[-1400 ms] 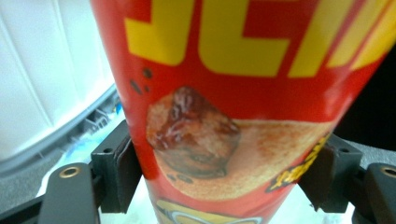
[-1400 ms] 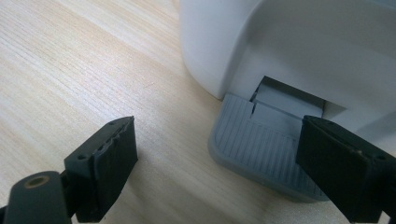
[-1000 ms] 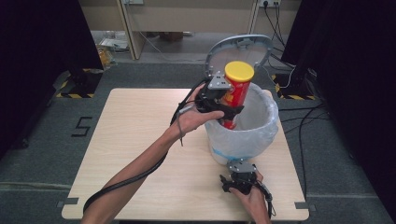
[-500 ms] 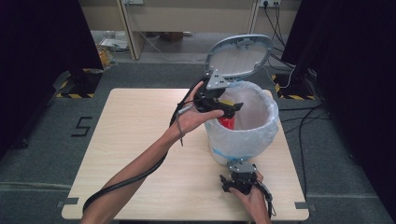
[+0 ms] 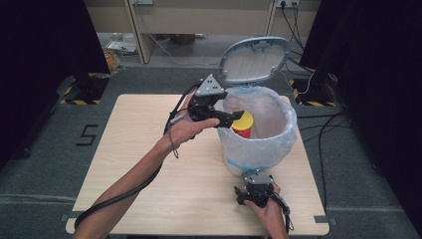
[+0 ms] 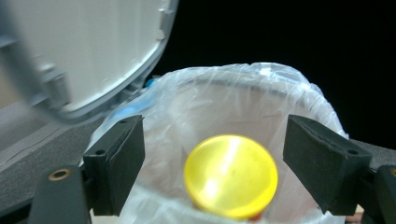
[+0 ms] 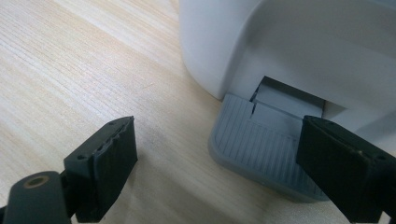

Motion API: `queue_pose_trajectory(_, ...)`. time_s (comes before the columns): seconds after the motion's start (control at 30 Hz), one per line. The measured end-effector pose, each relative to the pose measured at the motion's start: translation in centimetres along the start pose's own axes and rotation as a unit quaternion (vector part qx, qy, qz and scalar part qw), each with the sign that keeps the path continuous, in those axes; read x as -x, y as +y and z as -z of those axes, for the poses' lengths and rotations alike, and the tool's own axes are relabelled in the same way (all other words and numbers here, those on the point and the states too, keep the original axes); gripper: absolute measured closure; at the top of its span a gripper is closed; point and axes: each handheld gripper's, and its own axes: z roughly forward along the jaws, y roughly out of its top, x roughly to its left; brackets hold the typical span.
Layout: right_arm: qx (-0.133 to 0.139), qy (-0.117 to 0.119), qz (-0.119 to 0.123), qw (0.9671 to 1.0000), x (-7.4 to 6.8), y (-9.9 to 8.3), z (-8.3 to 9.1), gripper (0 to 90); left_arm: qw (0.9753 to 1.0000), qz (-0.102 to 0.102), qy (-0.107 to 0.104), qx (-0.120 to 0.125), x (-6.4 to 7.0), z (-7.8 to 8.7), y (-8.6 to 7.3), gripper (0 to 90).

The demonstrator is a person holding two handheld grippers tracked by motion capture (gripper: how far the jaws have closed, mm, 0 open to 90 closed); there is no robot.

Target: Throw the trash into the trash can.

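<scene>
Left gripper [image 5: 230, 116] over lined bin [image 5: 259, 144], jaws spread, yellow-lidded can [image 6: 230, 176] released, right gripper [image 5: 255, 191] agape on pedal [image 7: 261, 149]

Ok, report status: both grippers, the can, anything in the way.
Left gripper open over the bin. Right gripper open at the pedal. Yellow-lidded red can inside the bag liner, free of the jaws. Lid up, nothing blocking.

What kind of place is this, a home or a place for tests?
Probably a lab or test room, not a home. A lone wooden table stands on grey floor between black curtains, with yellow-black hazard tape and loose cables on the floor, and a person works a pedal bin with hand-held grippers.
</scene>
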Motion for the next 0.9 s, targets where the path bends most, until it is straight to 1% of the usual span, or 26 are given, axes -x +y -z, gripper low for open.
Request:
queue_pose_trajectory(0.03, 0.000, -0.001, 0.001, 1.0000, 0.0, 0.0, 0.0, 12.6, 0.9999, 0.012, 0.000, 0.006, -0.5, 0.6, -0.3, 20.5)
queue_pose_trajectory(0.07, 0.000, -0.001, 0.001, 1.0000, 0.0, 0.0, 0.0, 12.6, 0.9999, 0.012, 0.000, 0.006, -0.5, 0.6, -0.3, 20.2)
queue_pose_trajectory(0.13, -0.001, 0.000, -0.001, 1.0000, 0.0, 0.0, 0.0, 12.6, 0.9997, 0.019, 0.002, 0.014, -1.2, 1.4, -0.8, 19.6)
queue_pose_trajectory(0.2, 0.000, 0.000, 0.001, 1.0000, 0.0, 0.0, 0.0, 12.6, 0.9996, 0.023, 0.005, 0.017, -1.5, 1.8, -1.2, 19.2)
queue_pose_trajectory(0.3, -0.001, 0.000, 0.000, 1.0000, 0.0, 0.0, 0.0, 12.6, 0.9996, 0.021, 0.007, 0.017, -1.8, 2.2, -1.5, 17.9)
queue_pose_trajectory(0.33, 0.001, 0.001, 0.000, 1.0000, 0.0, 0.0, 0.0, 12.6, 0.9996, 0.020, 0.009, 0.018, -2.0, 2.5, -1.9, 16.8)
queue_pose_trajectory(0.43, 0.000, 0.000, 0.001, 1.0000, 0.0, 0.0, 0.0, 12.6, 0.9996, 0.021, 0.012, 0.016, -2.0, 2.9, -2.3, 14.9)
queue_pose_trajectory(0.47, 0.000, 0.000, 0.001, 1.0000, 0.0, 0.0, 0.0, 12.5, 0.9996, 0.016, 0.015, 0.016, -2.0, 3.3, -2.6, 14.9)
queue_pose_trajectory(0.53, 0.000, 0.000, 0.001, 1.0000, 0.0, 0.0, 0.0, 12.6, 0.9996, 0.013, 0.016, 0.016, -2.1, 3.5, -2.9, 14.9)
queue_pose_trajectory(0.8, -0.001, 0.000, -0.001, 1.0000, 0.0, 0.0, 0.0, 12.6, 0.9994, 0.019, 0.022, 0.020, -2.6, 5.0, -4.2, 14.9)
queue_pose_trajectory(0.9, 0.000, 0.000, 0.001, 1.0000, 0.0, 0.0, 0.0, 12.6, 0.9993, 0.018, 0.024, 0.021, -2.7, 5.5, -4.7, 14.9)
